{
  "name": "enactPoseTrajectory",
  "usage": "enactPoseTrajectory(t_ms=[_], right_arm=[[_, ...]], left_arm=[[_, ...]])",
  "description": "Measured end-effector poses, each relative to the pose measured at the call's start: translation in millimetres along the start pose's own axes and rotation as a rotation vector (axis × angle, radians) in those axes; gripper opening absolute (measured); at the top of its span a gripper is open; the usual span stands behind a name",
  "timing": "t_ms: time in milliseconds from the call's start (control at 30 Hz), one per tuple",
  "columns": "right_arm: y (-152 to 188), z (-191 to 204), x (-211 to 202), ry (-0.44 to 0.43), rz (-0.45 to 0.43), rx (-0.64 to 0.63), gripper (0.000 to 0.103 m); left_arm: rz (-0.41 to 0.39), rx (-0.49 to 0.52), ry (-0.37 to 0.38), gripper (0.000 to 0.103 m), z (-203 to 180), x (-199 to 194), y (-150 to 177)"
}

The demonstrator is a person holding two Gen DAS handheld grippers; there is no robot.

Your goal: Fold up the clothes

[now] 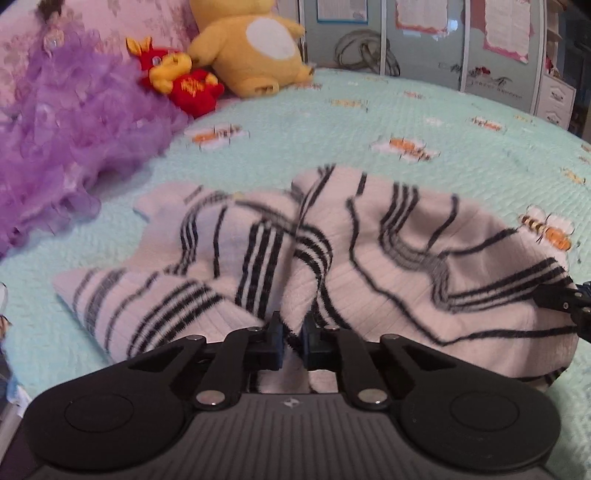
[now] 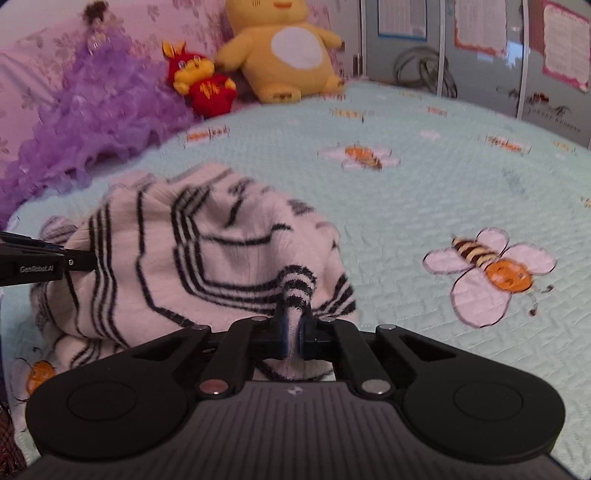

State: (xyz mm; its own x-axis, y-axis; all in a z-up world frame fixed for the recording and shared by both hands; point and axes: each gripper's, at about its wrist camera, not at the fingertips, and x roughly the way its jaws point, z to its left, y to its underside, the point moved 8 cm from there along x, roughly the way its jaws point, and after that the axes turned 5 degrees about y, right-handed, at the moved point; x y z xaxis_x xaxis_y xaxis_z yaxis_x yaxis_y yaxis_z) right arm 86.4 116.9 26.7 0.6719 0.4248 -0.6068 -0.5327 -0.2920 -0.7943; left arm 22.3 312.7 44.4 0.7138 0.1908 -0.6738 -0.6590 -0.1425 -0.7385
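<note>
A white knit sweater with black stripes lies rumpled on the pale blue bee-print bedspread. My left gripper is shut on a fold of its near edge. My right gripper is shut on a striped corner of the same sweater, which bunches up between the pads. The right gripper's black tip pokes into the left wrist view at the sweater's right end. The left gripper's tip reaches the sweater's left side in the right wrist view.
A purple frilly dress lies at the back left against a pink floral pillow. A small red and yellow plush and a big yellow plush sit behind. Grey wardrobe doors stand past the bed.
</note>
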Motion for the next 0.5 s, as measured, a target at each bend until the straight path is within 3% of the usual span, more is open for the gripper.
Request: enactPoseTrajectory(t_ms=[267,500], right_arm=[[-28.5,-29.5,-82.1,-0.001,-0.153,0.081,0.003],[-45.9,-79.0,-167.4,0.04,-0.256,0.135,0.003]], left_arm=[[-0.154,0.071,0.059,0.007,-38.8,-81.9,-45.8],[-0.246,0.121,0.15,0.007,-88.7,-154.4,-77.4]])
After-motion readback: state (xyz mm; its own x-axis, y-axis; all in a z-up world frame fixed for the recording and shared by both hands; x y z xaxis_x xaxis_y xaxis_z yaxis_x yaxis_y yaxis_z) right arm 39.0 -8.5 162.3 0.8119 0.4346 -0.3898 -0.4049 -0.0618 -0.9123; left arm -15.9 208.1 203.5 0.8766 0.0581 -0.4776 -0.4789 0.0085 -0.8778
